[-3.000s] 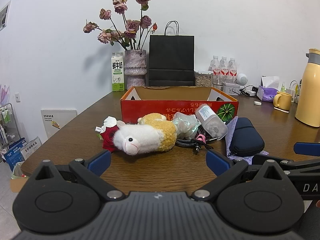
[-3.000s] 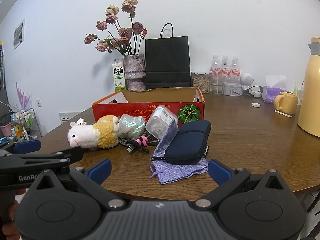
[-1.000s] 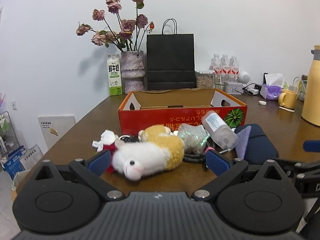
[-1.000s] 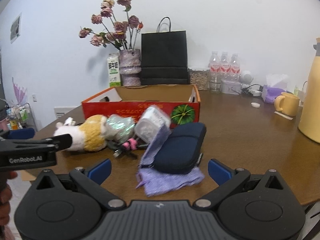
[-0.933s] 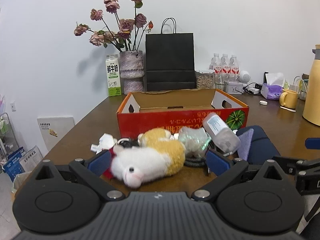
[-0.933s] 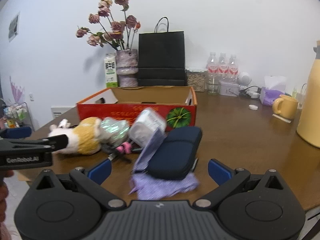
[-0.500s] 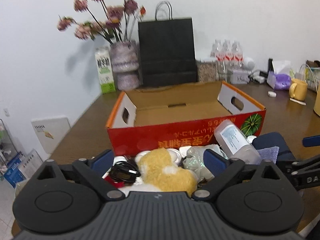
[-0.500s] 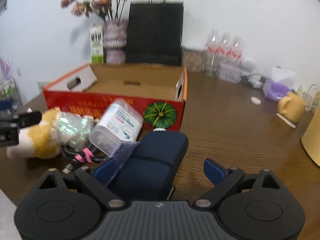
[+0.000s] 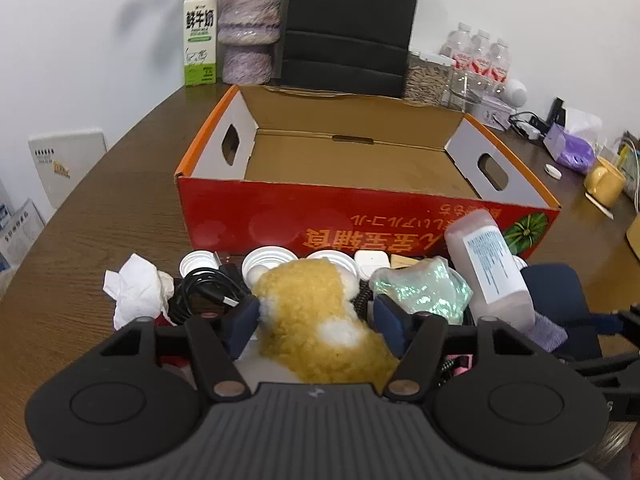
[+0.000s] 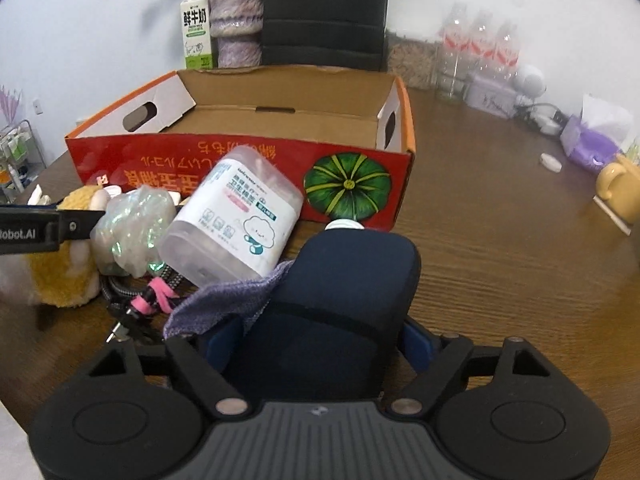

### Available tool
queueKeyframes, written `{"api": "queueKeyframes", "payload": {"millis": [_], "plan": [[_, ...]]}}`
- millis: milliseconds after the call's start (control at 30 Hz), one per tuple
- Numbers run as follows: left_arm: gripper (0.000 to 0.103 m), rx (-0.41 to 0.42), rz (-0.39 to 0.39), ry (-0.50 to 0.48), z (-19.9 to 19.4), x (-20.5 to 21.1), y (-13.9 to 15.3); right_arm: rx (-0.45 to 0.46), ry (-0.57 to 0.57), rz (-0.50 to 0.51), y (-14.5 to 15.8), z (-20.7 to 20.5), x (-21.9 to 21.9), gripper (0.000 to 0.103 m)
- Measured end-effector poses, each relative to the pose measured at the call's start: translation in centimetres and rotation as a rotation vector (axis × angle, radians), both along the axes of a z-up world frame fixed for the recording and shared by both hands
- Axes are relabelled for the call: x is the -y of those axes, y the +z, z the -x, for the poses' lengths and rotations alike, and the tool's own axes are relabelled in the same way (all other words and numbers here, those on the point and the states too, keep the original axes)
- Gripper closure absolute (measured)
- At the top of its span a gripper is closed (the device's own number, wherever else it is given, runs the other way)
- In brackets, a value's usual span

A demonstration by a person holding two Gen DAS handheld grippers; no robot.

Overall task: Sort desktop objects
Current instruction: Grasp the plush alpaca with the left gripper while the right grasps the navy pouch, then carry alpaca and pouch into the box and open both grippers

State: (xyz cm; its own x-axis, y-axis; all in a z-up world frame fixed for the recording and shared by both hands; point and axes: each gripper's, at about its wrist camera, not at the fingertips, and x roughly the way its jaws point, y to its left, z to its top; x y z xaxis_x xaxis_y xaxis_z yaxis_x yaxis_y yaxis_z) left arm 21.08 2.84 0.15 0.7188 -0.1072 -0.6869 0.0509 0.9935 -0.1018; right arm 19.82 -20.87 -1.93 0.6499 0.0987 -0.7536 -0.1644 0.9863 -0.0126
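Plush toy [image 9: 316,316] lower centre of left view, left hand-held gripper [image 9: 316,320] clamped on its yellow body. Navy case [image 10: 332,312] lower centre of right view, right hand-held gripper [image 10: 320,340] grasping its sides. Red cardboard box [image 9: 280,220] just behind the clutter on the worktop [image 10: 500,240], wipes tub [image 10: 236,216] leaning on the case

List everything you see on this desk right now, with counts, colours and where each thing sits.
cardboard box: 1, red-orange, mid-table, open, nothing inside
plush toy: 1, yellow-white, between left fingers
pouch: 1, navy, between right fingers
purple cloth: 1, under pouch
swab tub: 1, clear, leaning at box front
crumpled wrap: 1, iridescent, beside plush
cable: 1, black, left of plush
tissue: 1, white, far left
milk carton: 1, green-white, back
mug: 1, yellow, right
left gripper: around plush
right gripper: around pouch
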Motion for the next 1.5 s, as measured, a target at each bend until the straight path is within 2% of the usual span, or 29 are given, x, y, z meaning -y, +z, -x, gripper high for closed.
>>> {"api": "queueKeyframes", "payload": {"millis": [167, 300, 367, 633, 933, 1100, 1167, 1200, 1233, 1267, 1333, 1500], "plan": [[0.044, -0.011, 0.05, 0.029, -0.2, -0.8, 0.0, 0.002, 0.006, -0.004, 0.0, 0.1, 0.1, 0.023], [0.044, -0.02, 0.03, 0.027, -0.5, -0.5, -0.5, -0.007, -0.002, -0.005, 0.0, -0.1, 0.1, 0.023], [0.048, -0.019, 0.018, 0.028, -0.8, -0.4, -0.6, -0.01, -0.001, -0.003, 0.1, -0.1, 0.0, 0.024], [0.053, 0.027, -0.002, 0.026, 0.2, -0.2, 0.1, 0.0, -0.011, -0.052, 0.9, 0.2, 0.8, 0.036], [0.054, 0.102, 0.007, 0.016, 2.4, -0.6, 2.3, 0.025, -0.018, -0.111, 2.1, 1.5, 1.9, 0.038], [0.054, 0.141, 0.011, 0.0, 3.7, -0.5, 3.4, 0.073, -0.021, -0.143, 3.5, 2.4, 2.4, 0.04], [0.054, 0.158, 0.013, -0.006, 4.1, -0.4, 3.9, 0.094, -0.015, -0.149, 4.1, 2.8, 2.5, 0.044], [0.054, 0.166, 0.012, -0.007, 4.3, -0.4, 4.1, 0.103, -0.015, -0.152, 4.4, 3.0, 2.5, 0.052], [0.054, 0.175, 0.011, -0.007, 4.5, -0.4, 4.3, 0.116, -0.014, -0.154, 4.6, 3.1, 2.6, 0.072], [0.054, 0.18, 0.011, -0.005, 4.6, -0.4, 4.4, 0.114, -0.007, -0.169, 4.8, 3.1, 2.8, 0.077], [0.054, 0.178, 0.013, -0.001, 4.6, -0.5, 4.4, 0.093, -0.001, -0.18, 4.6, 3.1, 2.6, 0.08], [0.054, 0.153, 0.016, 0.003, 4.3, -0.6, 3.6, 0.103, -0.003, -0.172, 4.3, 2.9, 2.7, 0.078]]}}
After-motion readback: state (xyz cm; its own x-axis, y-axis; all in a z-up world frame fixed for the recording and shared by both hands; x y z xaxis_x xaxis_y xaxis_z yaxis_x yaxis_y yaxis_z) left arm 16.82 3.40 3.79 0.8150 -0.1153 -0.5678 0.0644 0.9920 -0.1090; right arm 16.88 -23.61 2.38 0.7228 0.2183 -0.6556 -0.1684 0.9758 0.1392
